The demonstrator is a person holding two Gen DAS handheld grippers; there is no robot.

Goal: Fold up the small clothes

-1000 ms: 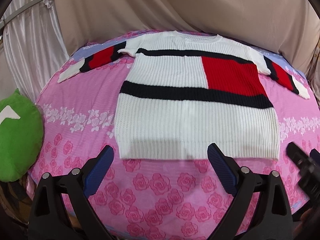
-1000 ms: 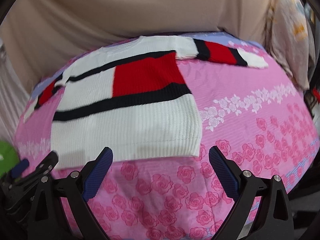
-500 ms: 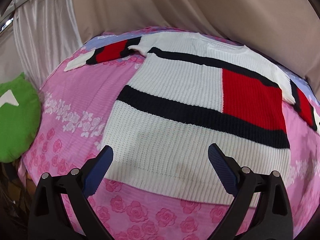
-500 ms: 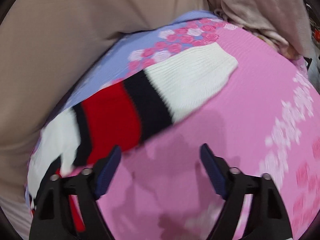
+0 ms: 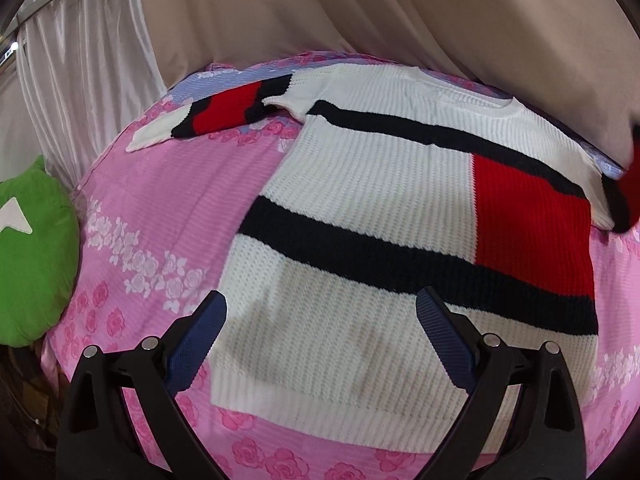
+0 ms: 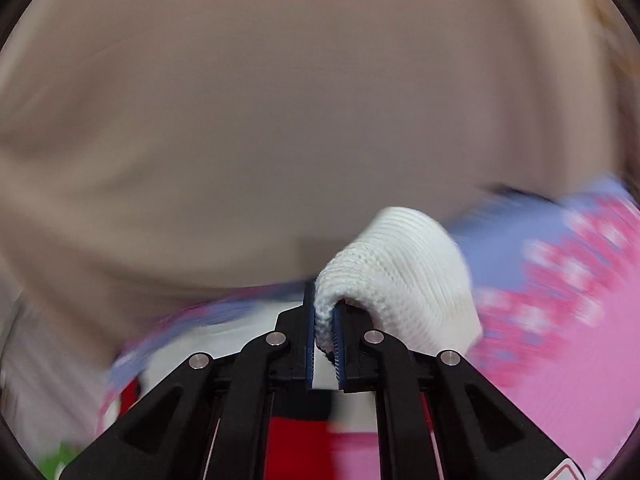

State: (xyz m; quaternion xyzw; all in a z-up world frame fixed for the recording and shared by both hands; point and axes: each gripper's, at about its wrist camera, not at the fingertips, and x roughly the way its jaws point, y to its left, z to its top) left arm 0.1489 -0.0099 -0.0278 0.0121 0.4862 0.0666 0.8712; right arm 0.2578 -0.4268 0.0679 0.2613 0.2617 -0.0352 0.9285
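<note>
Right gripper (image 6: 324,344) pinches the sweater's white cuff (image 6: 400,280), left gripper (image 5: 320,344) hangs open over the sweater (image 5: 360,208) — thick knit may slip free mid-fold.

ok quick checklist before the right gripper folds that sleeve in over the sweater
1. Right gripper shut on sleeve cuff: ok.
2. Grip deep enough to hold: cannot tell, only the cuff's edge sits between the pads.
3. Sweater body flat on the pink bedsheet: ok.
4. Left gripper open, holding nothing: ok.
5. Other sleeve spread out flat: ok.
6. Landing spot seen from right wrist: not ok, view blurred.
</note>
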